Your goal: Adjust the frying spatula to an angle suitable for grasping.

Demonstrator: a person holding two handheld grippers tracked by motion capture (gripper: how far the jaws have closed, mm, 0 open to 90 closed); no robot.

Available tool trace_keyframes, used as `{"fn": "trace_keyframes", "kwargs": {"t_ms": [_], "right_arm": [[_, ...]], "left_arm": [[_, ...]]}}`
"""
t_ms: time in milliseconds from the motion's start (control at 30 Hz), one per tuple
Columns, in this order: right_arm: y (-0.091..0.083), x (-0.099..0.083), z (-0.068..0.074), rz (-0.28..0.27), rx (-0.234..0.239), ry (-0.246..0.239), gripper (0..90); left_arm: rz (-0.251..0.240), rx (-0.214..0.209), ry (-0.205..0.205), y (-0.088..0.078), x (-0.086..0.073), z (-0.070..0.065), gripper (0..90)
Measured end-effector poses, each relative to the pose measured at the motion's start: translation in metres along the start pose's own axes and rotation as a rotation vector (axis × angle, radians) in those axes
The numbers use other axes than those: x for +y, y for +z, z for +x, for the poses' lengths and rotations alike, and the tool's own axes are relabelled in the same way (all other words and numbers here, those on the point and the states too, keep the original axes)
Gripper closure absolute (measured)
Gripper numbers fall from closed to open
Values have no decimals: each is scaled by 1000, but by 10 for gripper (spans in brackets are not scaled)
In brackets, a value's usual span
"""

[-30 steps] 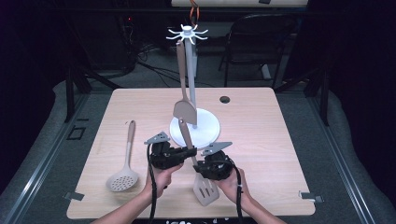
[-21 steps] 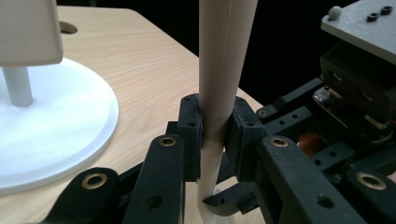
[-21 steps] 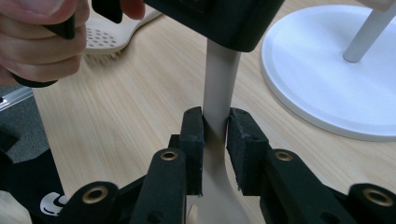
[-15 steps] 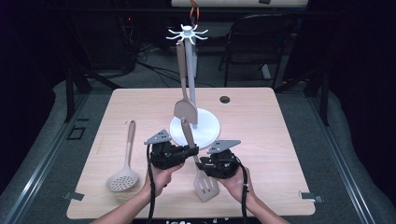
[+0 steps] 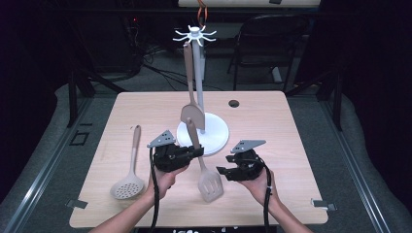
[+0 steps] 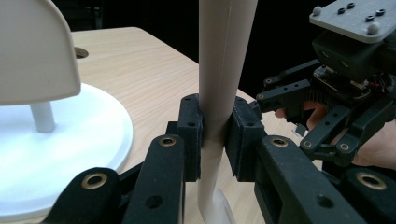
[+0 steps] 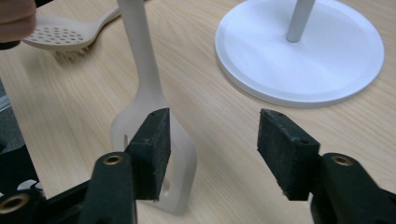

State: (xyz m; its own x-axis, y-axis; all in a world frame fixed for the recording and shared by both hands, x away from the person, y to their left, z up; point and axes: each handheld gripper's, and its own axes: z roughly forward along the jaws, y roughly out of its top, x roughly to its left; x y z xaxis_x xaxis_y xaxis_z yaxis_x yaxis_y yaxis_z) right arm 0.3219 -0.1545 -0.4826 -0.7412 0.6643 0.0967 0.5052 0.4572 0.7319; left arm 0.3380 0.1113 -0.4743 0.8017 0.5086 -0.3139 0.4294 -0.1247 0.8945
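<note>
My left gripper is shut on the handle of a beige slotted turner, whose head rests on the table. In the left gripper view both pads press the turner's handle. My right gripper is just right of the turner's head, open. Its jaws have just been opening. In the right gripper view nothing is pressed between them, and the turner's head lies beside and below the left pad. A beige spatula hangs from the white hook stand.
The stand's round white base sits mid-table right behind both grippers. A beige slotted spoon lies at the left of the table. A small dark hole marks the far side. Bare wood lies to the right and front.
My right gripper has opened, come off the turner's head and drawn away to the right and slightly up. The left gripper and the turner have stayed put.
</note>
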Motion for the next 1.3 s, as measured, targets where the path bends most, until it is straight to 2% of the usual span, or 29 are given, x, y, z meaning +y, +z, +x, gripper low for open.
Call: {"fn": "trace_keyframes", "kwargs": {"t_ms": [333,433,633,833,1100,1133,1167,1200,1233,1300], "right_arm": [[0,-5,-15,34,-31,36,268],[1,-5,-20,72,-39,36,225],[-3,-8,-33,79,-59,68,208],[0,-7,-38,123,-75,71,193],[4,-10,-44,154,-91,97,151],[2,-10,-46,181,-106,82,151],[4,-11,-46,164,-90,102,149],[4,-12,-47,170,-97,105,146],[5,-12,-49,172,-83,116,143],[5,-13,-50,182,-95,112,139]], "left_arm": [[-2,14,5,-1,4,5,772],[2,12,12,-1,7,6,772],[8,5,24,0,9,6,772],[13,-2,32,-1,13,7,772],[13,-15,68,1,25,8,772],[19,-17,76,1,26,8,772],[20,-17,80,1,27,8,772],[26,-17,86,1,28,7,772],[25,-17,91,1,29,7,772],[34,-18,100,1,31,6,772]]}}
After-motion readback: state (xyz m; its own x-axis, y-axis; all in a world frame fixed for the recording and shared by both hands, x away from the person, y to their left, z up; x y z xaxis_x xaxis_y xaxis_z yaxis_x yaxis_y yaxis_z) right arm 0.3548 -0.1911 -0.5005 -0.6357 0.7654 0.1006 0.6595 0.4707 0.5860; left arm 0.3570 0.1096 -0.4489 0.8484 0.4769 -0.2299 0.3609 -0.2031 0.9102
